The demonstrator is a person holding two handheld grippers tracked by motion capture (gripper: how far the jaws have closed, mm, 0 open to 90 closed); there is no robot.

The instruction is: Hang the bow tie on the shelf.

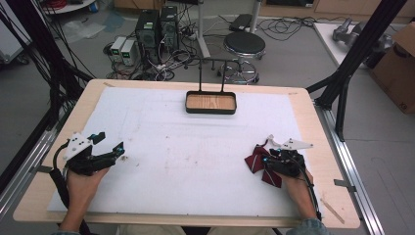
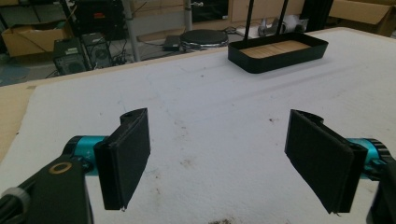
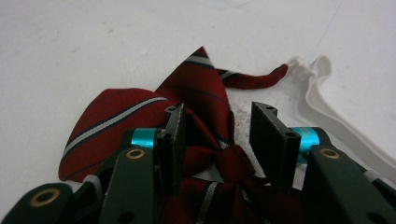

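Observation:
A dark red bow tie [image 1: 255, 159] with white and navy stripes lies on the white mat at the right. Its white strap [image 3: 322, 102] curls away past it. My right gripper [image 1: 266, 157] rests low over the bow tie [image 3: 201, 88]. In the right gripper view the gripper [image 3: 217, 121] is open, and the jaws stand either side of the tie's knot with a gap left. At the mat's left side my left gripper [image 1: 110, 142] is wide open, and its jaws [image 2: 217, 140] hold nothing.
A black tray [image 1: 211, 110] with a wooden floor and two thin upright rods stands at the far middle of the mat [image 1: 195, 147]; its wall [image 2: 280, 58] lies ahead of the left gripper. Beyond the table are a stool [image 1: 244, 46], computers and cables.

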